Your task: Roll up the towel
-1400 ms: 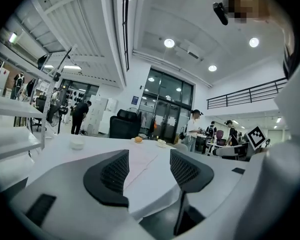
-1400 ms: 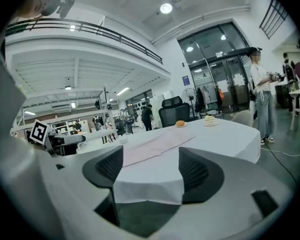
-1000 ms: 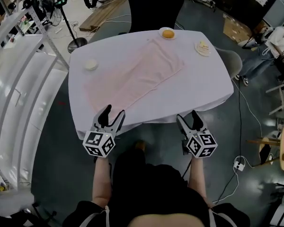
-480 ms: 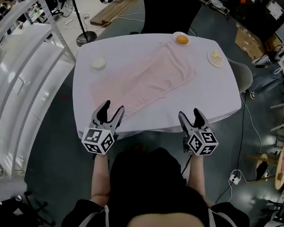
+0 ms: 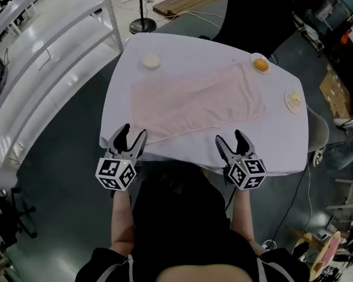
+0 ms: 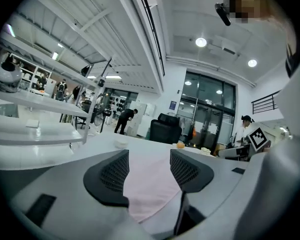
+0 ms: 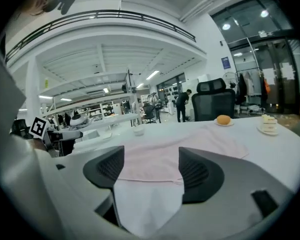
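The person is holding both grippers just short of the towel's near hem. The left gripper (image 5: 132, 135) is pointing at the towel's near left corner, jaws spread wide with nothing gripped. The right gripper (image 5: 230, 141) is facing the same hem further right, its jaws equally wide and empty.

The pale pink towel (image 5: 194, 101) is lying flat and fully open. It is lying askew on the white-covered table (image 5: 165, 46), with its near hem close to the table's front.

The step in hand looks like the reach for that hem, so the roll is not yet begun. For a tidy start, both grippers should be meeting the hem together and well apart along it. They should be nipping only the pink cloth, because the white cover beneath the towel looks loose and could be dragged along. The first turn wants to be tight and level, or the roll may be coning.

Beyond the towel's far left corner a small white dish (image 5: 152, 60) is sitting. An orange on a plate (image 5: 259, 64) is sitting just past the towel's far right corner. A plate of food (image 5: 294, 101) is sitting off the towel's right end.
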A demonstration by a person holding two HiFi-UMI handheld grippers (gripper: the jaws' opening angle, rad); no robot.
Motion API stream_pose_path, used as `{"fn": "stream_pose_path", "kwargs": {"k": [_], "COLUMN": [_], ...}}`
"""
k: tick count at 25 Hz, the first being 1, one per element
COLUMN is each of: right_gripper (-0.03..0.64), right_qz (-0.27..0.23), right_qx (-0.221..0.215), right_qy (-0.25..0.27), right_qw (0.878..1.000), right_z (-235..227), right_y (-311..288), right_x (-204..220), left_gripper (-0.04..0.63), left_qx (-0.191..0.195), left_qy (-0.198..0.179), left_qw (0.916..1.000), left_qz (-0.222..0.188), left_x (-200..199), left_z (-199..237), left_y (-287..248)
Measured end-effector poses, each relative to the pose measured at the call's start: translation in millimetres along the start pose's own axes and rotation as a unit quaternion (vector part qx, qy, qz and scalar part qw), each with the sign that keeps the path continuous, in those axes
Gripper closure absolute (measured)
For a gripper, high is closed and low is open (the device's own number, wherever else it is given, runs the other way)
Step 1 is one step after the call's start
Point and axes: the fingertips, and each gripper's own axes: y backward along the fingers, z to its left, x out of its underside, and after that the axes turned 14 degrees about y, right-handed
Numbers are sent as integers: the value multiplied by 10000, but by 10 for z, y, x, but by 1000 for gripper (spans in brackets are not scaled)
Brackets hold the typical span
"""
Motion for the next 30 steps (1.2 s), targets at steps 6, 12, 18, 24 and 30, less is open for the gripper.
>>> {"fn": "stream_pose_path", "kwargs": {"k": [6, 12, 18, 24, 30], "right_gripper": [268, 268, 268, 268, 268], "right_qz": [80, 265, 295, 388, 580], "right_qx": [-625, -1132, -1314, -1423, -1671], "right_qy": [440, 760, 908, 1138, 1210], "right_qw": [9970, 9903, 9867, 9825, 9768], "right_z": [-192, -534, -1048, -1444, -2067], "right_y": [-292, -355, -396, -361, -217], "right_x": [-80, 42, 110, 251, 393], "left_gripper": [332, 333, 333, 333, 333], "left_qx": [-527, -1015, -1437, -1878, -2123], "left_qy": [66, 108, 127, 153, -179], "left_qw": [9982, 9939, 9881, 9806, 9770], "left_qz": [-275, -425, -532, -541, -98], "left_x": [41, 200, 340, 563, 722], "left_z": [-95, -395, -680, -773, -830], "left_y": [-27, -67, -94, 8, -11]}}
